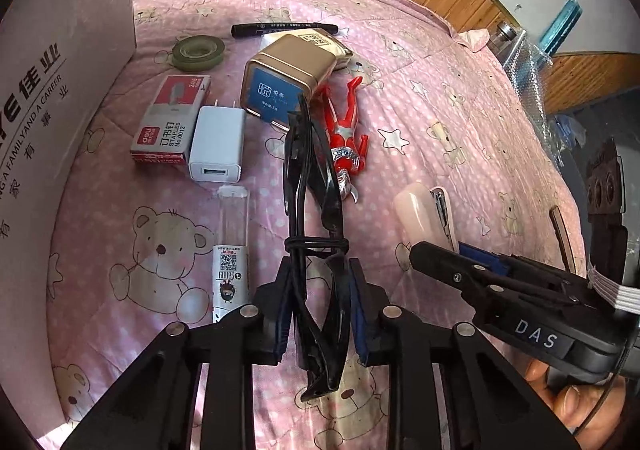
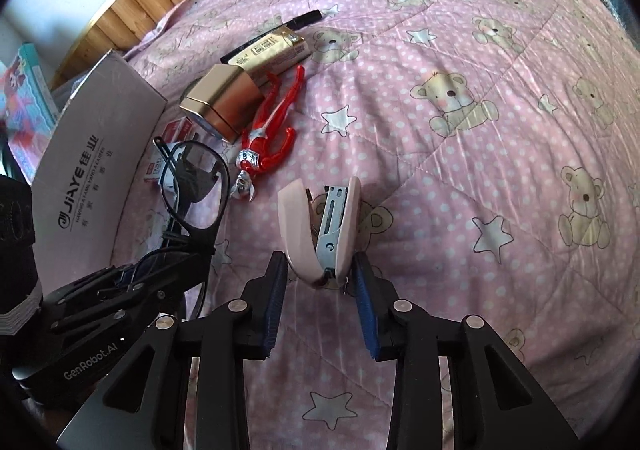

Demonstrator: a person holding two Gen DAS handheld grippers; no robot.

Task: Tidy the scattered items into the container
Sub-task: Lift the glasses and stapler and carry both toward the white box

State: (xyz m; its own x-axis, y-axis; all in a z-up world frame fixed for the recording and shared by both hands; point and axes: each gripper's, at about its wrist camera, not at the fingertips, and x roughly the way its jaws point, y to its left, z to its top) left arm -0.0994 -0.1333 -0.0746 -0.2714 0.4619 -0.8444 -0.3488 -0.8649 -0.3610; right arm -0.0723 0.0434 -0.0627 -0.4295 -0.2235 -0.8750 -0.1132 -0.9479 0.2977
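Observation:
My left gripper [image 1: 320, 270] is shut on a pair of black glasses [image 1: 316, 185], held folded and upright between its blue pads above the bed. In the right wrist view the same glasses [image 2: 196, 185] stick up from the left gripper [image 2: 176, 262], close to the cardboard box [image 2: 100, 153]. My right gripper [image 2: 320, 270] is open, its fingers on either side of the hinge end of a pink stapler [image 2: 320, 234] lying on the quilt, with a thin gap each side. The stapler [image 1: 420, 213] and right gripper [image 1: 440, 254] also show at the right of the left wrist view.
On the pink bear quilt lie a staples box [image 1: 168, 121], white charger [image 1: 218, 145], gold tin [image 1: 288, 81], red toy figure [image 1: 344, 129], tape roll [image 1: 198, 51], black marker [image 1: 284, 27] and clear tube [image 1: 232, 246]. The box wall [image 1: 60, 89] stands at left.

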